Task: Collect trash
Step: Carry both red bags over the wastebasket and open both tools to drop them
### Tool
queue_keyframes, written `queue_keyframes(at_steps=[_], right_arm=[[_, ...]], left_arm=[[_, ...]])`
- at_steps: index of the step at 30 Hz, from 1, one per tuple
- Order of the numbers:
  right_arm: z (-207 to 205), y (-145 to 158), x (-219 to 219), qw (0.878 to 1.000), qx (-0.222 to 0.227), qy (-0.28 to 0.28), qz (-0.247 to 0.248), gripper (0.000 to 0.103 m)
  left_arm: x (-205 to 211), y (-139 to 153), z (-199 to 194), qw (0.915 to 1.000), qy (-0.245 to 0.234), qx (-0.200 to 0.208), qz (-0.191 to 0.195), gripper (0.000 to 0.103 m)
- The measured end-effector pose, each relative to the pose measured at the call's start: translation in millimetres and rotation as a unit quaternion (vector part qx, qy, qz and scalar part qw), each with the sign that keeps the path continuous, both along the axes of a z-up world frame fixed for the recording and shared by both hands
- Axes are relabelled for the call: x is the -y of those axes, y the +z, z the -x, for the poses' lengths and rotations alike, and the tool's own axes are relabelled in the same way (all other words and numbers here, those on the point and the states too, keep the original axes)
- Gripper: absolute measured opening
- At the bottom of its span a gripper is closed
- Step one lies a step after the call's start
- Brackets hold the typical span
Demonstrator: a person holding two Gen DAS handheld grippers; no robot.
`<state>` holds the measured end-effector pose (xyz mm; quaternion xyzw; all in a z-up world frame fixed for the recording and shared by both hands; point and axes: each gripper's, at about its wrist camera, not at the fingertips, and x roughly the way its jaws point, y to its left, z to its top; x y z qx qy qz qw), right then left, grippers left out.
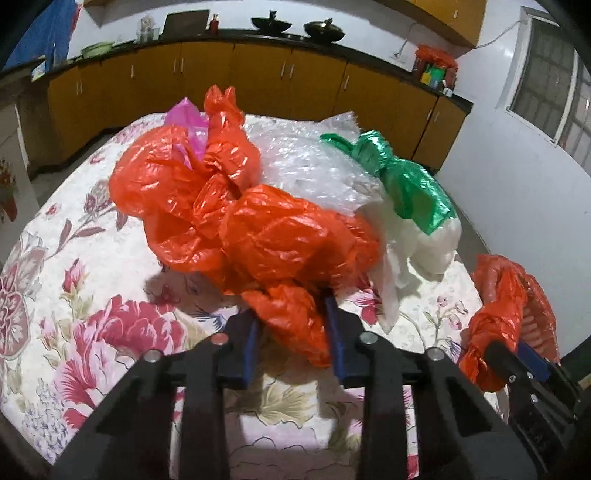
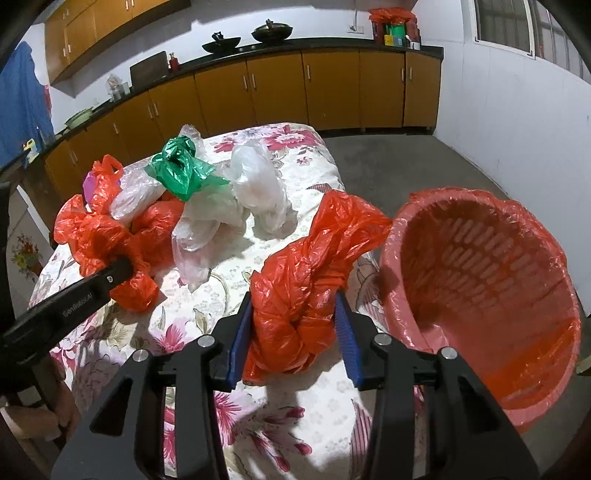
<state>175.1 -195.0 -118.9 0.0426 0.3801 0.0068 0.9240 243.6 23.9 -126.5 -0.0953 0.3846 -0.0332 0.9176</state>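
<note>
Crumpled plastic bags lie on a floral bed (image 1: 74,280). My left gripper (image 1: 293,325) is shut on a large orange bag (image 1: 258,229) from the pile; it also shows in the right wrist view (image 2: 110,273). My right gripper (image 2: 295,325) is shut on another orange bag (image 2: 317,266), held beside a pink bin (image 2: 491,280) lined with clear plastic; this bag also shows in the left wrist view (image 1: 495,317). A green bag (image 2: 181,170), white bags (image 2: 258,184) and clear wrap (image 1: 306,162) stay on the bed.
Yellow cabinets (image 2: 277,92) under a dark counter run along the far wall, with woks (image 2: 271,31) on top. Grey floor (image 2: 406,166) lies right of the bed. A white wall with windows (image 2: 517,22) is at right.
</note>
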Motion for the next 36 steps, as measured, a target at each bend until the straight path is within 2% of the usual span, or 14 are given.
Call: queue_keyframes(at_steps=[6,16,26,36], right_arm=[[8.2,7.1,0.2,1.0,0.009,0.005,-0.005,0.042],[27.7,28.1,14.0,0.999,0.037,-0.003,-0.004,0.041],[52.1,54.6,72.6,0.996,0.067,-0.065,0.015,0.041],[72.1,75.7,139.4,0.986,0.094,-0.135,0.027,0.041]], left_arm=[[-0.7,8.1,18.7,0.9995,-0.019,0.024,0.0,0.018],[12.2,43.5,44.2,0.9961,-0.062,0.063,0.002,0.016],[85.6,75.4,52.7,0.9839,-0.155,0.086,0.024,0.016],[164.2,85.4,44.1,0.9669,-0.236,0.088,0.04,0.016]])
